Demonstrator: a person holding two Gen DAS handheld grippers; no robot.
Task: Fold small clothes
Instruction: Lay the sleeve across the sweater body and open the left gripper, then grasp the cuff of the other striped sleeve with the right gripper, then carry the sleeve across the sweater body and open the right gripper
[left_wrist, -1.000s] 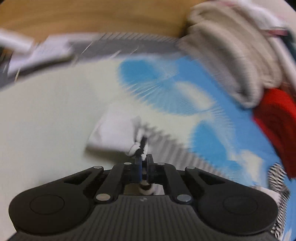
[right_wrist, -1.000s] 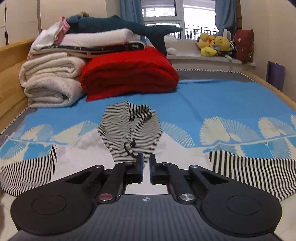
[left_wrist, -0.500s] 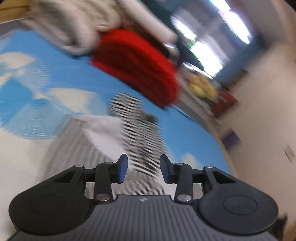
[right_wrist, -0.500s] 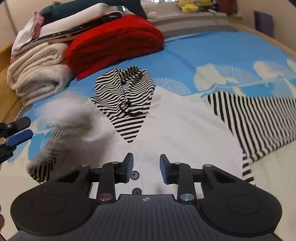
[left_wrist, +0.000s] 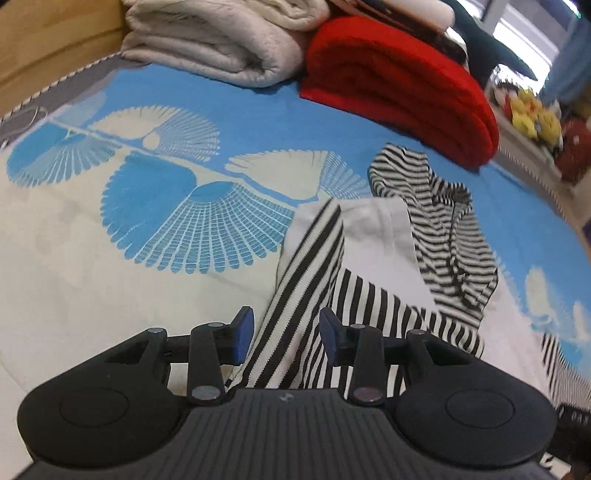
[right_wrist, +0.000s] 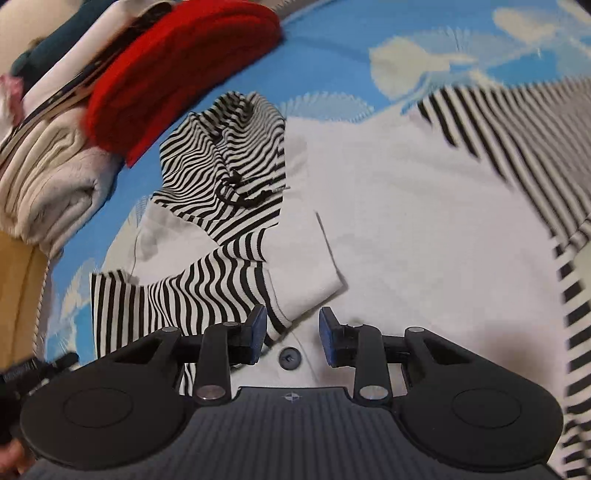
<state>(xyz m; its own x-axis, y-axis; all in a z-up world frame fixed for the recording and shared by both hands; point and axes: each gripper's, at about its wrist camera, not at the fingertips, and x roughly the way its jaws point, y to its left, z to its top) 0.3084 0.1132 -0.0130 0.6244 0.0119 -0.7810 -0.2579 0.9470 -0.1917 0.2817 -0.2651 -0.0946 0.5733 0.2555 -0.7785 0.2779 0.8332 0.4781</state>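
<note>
The white hooded top (right_wrist: 424, 206) lies flat on the blue patterned bedspread (left_wrist: 258, 110), its striped sleeve (left_wrist: 295, 288) folded across the body (hood toward twelve o'clock). Left gripper (left_wrist: 286, 334) and right gripper (right_wrist: 290, 332) both hover over it, jaws apart, holding nothing.

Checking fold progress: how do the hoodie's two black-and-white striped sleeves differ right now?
The left striped sleeve is folded in over the white body; the right striped sleeve is spread outward on the blue bedspread. The left one looks sharp, the right motion-blurred. Both share the same stripes.
</note>
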